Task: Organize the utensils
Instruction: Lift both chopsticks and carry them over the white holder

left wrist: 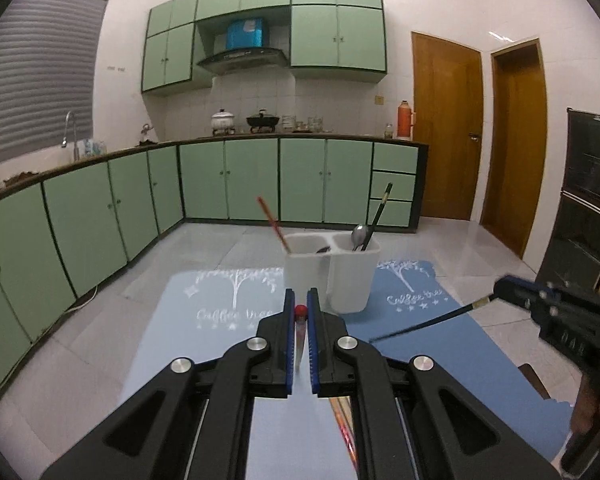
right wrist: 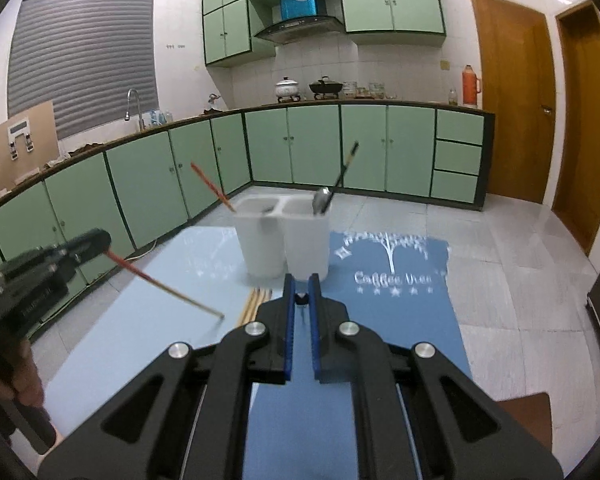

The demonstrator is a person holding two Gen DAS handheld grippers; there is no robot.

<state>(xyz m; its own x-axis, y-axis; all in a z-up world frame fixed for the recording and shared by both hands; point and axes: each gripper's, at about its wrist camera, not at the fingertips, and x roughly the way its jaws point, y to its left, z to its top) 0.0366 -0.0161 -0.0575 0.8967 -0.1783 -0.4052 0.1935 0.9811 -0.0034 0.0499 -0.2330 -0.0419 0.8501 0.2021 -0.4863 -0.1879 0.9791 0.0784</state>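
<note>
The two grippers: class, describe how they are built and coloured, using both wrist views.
Each is the same design. The left gripper and right gripper have matte black angular linkage arms with triangular cut-outs, round silver pivot pins, and two narrow fingers faced with ribbed blue pads. Seen from the side, the body shows small screws and faint lettering. No cables visible.

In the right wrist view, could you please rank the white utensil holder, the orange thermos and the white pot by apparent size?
1. White utensil holder, largest, though it stands nearest the camera.
2. Orange thermos.
3. White pot, close to the thermos; that order is unsure.
</note>
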